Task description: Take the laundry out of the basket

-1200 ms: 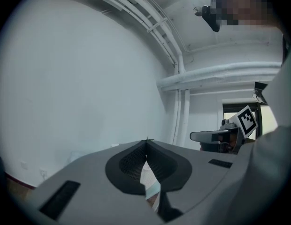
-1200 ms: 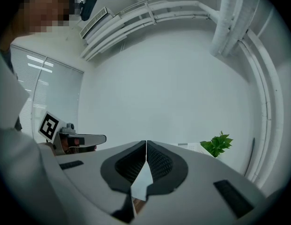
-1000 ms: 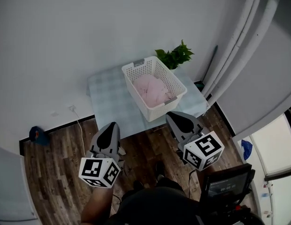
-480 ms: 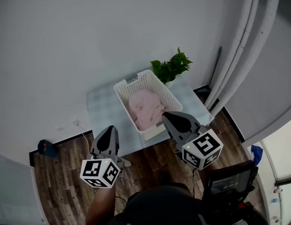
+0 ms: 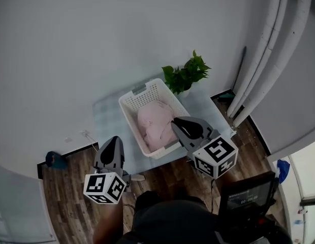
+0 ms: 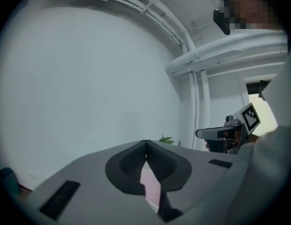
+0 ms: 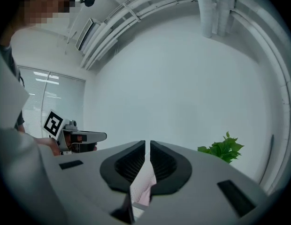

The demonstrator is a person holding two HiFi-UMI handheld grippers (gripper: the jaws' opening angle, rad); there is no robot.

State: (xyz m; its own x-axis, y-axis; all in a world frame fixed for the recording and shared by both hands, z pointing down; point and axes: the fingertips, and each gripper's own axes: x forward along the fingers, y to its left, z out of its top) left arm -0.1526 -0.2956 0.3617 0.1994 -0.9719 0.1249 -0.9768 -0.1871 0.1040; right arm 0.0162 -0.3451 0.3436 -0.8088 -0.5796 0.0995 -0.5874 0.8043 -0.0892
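Both pairs of jaws are seen closed on nothing: the left gripper [image 5: 113, 142] is held short of the table [image 5: 107, 120], the right gripper [image 5: 177, 122] over the white basket [image 5: 128, 111]. Pink laundry [image 5: 153, 122] is heaped inside, seemingly untouched. A plant [image 5: 185, 75] is set behind.

basket [image 5: 142, 92]: white plastic lattice, matt. laundry [image 5: 153, 123]: soft pink cloth. floor [image 5: 66, 187]: dark wood planks, slight sheen.

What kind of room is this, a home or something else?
Probably an office or lab corner, not a home laundry room: bare white wall, exposed white pipes, wood-look floor, and just a small table with a laundry basket and a potted plant.
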